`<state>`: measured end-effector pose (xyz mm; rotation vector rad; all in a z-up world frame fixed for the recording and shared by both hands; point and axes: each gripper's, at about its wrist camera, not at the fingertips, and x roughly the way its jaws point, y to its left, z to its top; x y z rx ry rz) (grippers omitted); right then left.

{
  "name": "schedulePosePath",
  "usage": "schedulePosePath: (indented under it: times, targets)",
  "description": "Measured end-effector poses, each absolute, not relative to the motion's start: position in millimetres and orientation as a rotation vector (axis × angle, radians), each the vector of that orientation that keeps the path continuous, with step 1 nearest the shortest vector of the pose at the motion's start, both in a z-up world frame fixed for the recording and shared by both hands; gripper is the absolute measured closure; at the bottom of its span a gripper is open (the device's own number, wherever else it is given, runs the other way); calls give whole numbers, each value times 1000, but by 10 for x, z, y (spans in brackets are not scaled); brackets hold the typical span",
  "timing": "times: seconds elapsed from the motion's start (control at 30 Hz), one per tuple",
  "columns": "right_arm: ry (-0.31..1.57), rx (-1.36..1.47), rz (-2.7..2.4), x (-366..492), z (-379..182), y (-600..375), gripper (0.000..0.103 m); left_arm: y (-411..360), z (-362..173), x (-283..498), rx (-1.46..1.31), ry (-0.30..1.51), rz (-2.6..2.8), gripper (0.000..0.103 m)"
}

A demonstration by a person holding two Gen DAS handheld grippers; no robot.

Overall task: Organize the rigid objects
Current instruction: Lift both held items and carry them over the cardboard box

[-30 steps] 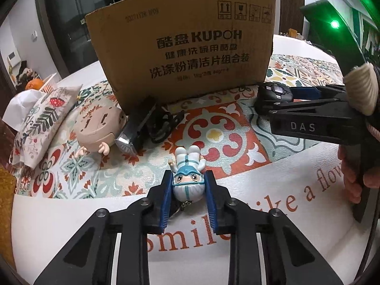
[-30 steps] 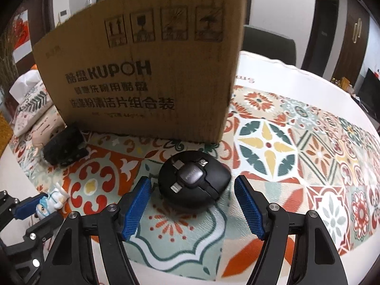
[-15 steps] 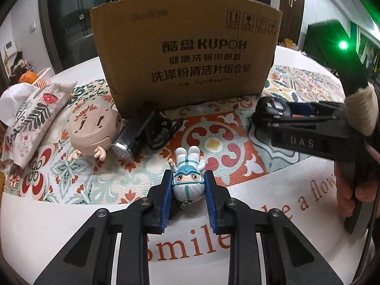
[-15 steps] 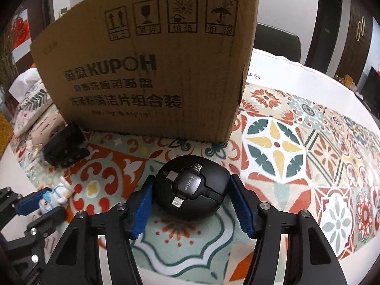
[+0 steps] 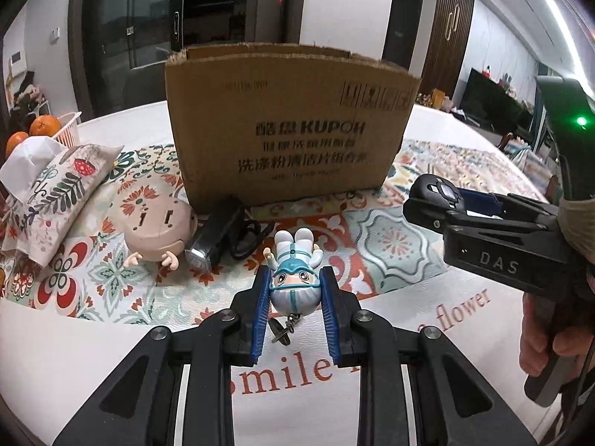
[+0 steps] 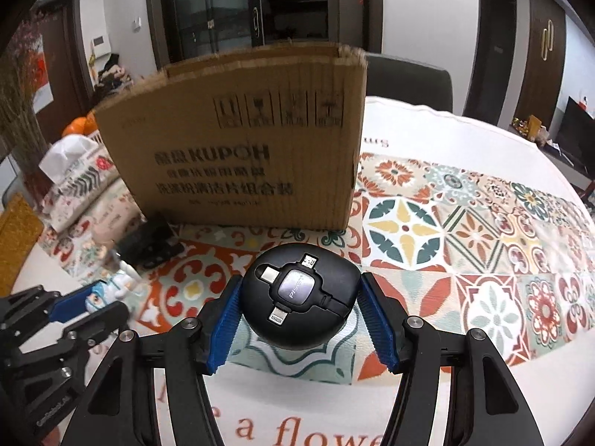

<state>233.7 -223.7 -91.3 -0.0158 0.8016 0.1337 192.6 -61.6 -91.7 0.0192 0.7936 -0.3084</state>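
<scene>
- The left gripper (image 5: 295, 299) is clamped on a small figurine (image 5: 294, 283), blue pads against both sides of its head; its keyring hangs below, above the cloth (image 5: 390, 230).
- The right gripper (image 6: 300, 314) pinches a round black cable reel (image 6: 302, 299) between its blue pads, plug tips showing on the reel's face.
- Both held things sit in front of the box (image 5: 290, 130), each near its own front corner.
- Beyond the figurine, a black flashlight (image 5: 217, 232) lies on the cloth with its far end against the box's foot, a black cord coiled beside it.
- Just left of it lies a beige doll (image 5: 158, 228) on its back.
- Farther left sits a tissue pouch (image 5: 48, 193), with oranges (image 5: 44, 126) in a white basket behind.
- The open-topped box stands upright on the table.
</scene>
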Motion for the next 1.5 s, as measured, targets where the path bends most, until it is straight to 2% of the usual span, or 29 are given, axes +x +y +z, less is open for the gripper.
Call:
schedulePosePath:
  times: [0.77,1.5]
  targets:
    - [588,33,129,1878,-28,-2062,41,-439,-50,1839,19,586,-347,77]
    - [492,76,136,2389,577,-1905,41,-376,629,2433,44,477,-370,77]
